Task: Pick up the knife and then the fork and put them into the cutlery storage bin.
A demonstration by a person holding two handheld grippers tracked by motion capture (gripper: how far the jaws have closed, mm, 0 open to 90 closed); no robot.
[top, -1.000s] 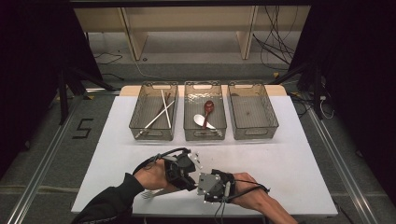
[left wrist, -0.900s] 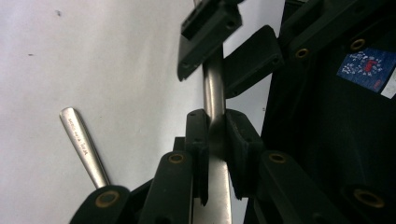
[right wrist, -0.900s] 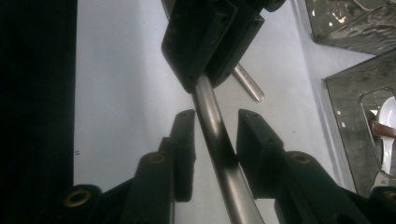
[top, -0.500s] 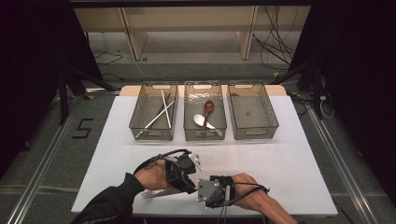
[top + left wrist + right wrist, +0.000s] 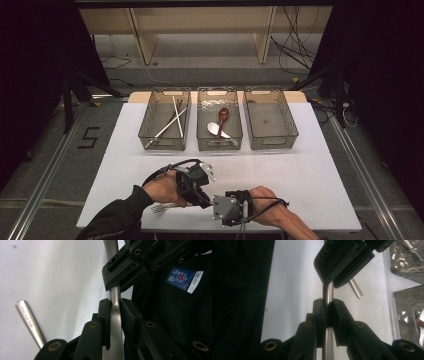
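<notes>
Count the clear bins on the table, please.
3, in a row at the table's far side: left bin with chopsticks, middle bin with two spoons, right bin apparently empty.

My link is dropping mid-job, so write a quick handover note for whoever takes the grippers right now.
Left gripper: shut on the metal utensil handle.
Right gripper: jaws have just been closing on the same handle, pads now pressing it.
Fork: lying on the table by the left hand.
Done: chopsticks in left bin, two spoons in middle bin.
Left: probably release one grip, bin the held utensil, then the fork.
</notes>
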